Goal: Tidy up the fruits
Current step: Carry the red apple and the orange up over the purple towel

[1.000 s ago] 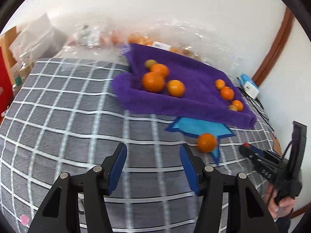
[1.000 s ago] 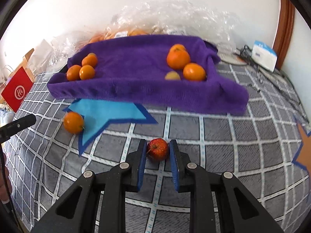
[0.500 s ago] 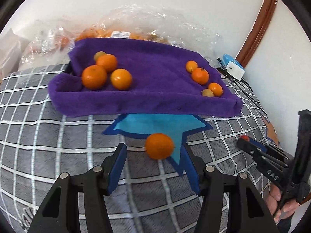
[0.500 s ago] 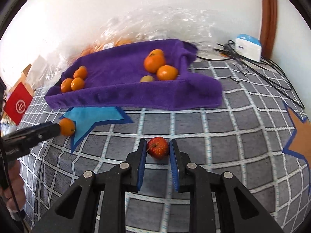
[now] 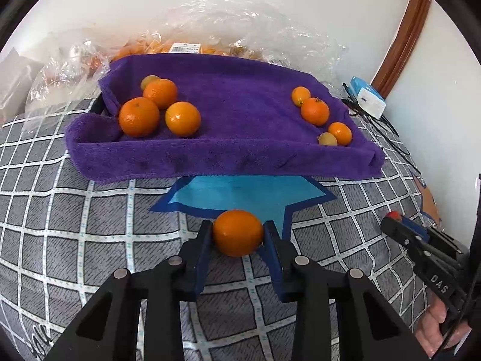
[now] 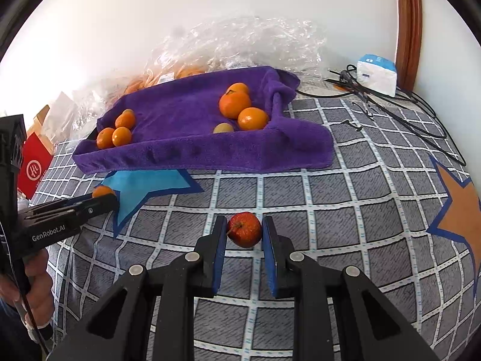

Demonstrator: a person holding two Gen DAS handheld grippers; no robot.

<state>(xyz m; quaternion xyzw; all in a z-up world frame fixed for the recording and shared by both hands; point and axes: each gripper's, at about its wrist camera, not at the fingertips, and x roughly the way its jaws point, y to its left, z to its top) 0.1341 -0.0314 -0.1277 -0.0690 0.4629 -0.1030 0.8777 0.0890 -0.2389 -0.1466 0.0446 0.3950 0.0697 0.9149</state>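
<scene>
My left gripper [image 5: 238,233] is shut on a loose orange [image 5: 238,232] at the tip of the blue star on the checked bedspread. My right gripper [image 6: 244,230] is shut on a small red apple [image 6: 244,229] resting on the bedspread. Behind both lies a tray covered by a purple towel [image 5: 234,111]. It holds a group of larger oranges [image 5: 139,116] at the left and smaller ones [image 5: 314,111] at the right. In the right wrist view the towel [image 6: 186,120] shows the same groups, and the left gripper [image 6: 103,200] grips the orange [image 6: 102,191] at far left.
Clear plastic bags of fruit [image 5: 186,48] lie against the wall behind the tray. A white-blue box [image 6: 377,73] and black cables [image 6: 390,102] lie at the back right. A red box [image 6: 33,165] stands at the left edge of the bed.
My left gripper moved forward to the loose orange and shut on it. My right gripper stayed shut on the apple and turned a little to the right.
</scene>
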